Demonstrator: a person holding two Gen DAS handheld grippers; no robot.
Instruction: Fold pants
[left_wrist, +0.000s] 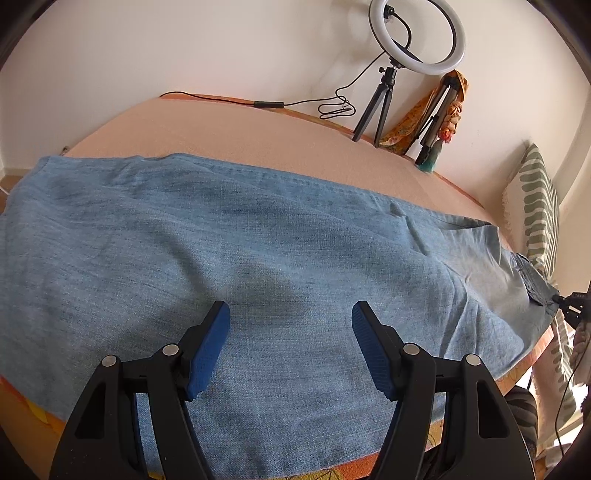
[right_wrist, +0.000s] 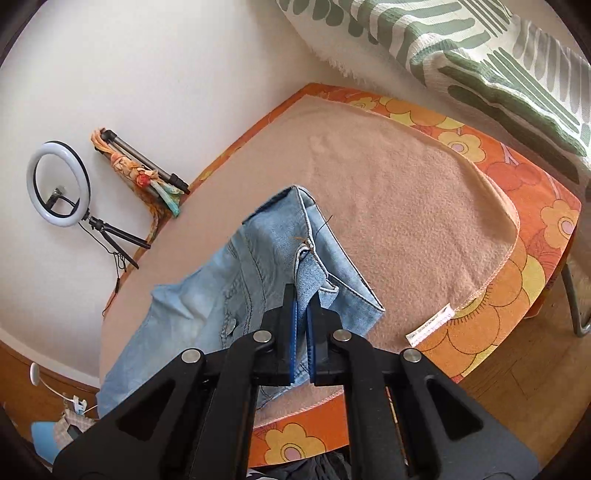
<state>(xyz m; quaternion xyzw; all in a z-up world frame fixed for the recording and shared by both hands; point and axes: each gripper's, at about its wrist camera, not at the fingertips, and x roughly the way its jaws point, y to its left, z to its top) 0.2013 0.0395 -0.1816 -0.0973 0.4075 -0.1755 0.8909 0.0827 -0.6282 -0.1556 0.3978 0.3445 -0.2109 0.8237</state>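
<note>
- The jeans (left_wrist: 258, 236) lie spread flat across the peach blanket (left_wrist: 229, 133) that covers the bench; their near edge reaches the bench's front rim, and the left end runs out of the left wrist view, so the hems cannot be seen.
- The left gripper (left_wrist: 291, 314) hovers over the middle of the denim with its blue-padded fingers (left_wrist: 207, 350) spread wide and nothing between them; whether the tips touch the cloth cannot be told.
- The right gripper (right_wrist: 302, 299) has its fingers pressed nearly together on a fold of denim at the waistband end, lifted off the blanket; the pinched part is hidden between the pads.
- In the right wrist view the waistband end of the jeans (right_wrist: 266, 254) stands bunched up, a metal button (right_wrist: 231, 326) showing on the lower fabric.
- The flowered orange cloth (right_wrist: 517, 258) shows beneath the blanket at the bench corner.
- A ring light (left_wrist: 417, 37) on a small tripod and a second tripod (left_wrist: 436, 118) wrapped in a scarf stand against the wall.
- A green-patterned cushion (left_wrist: 535, 206) is cut off at the frame edge.
</note>
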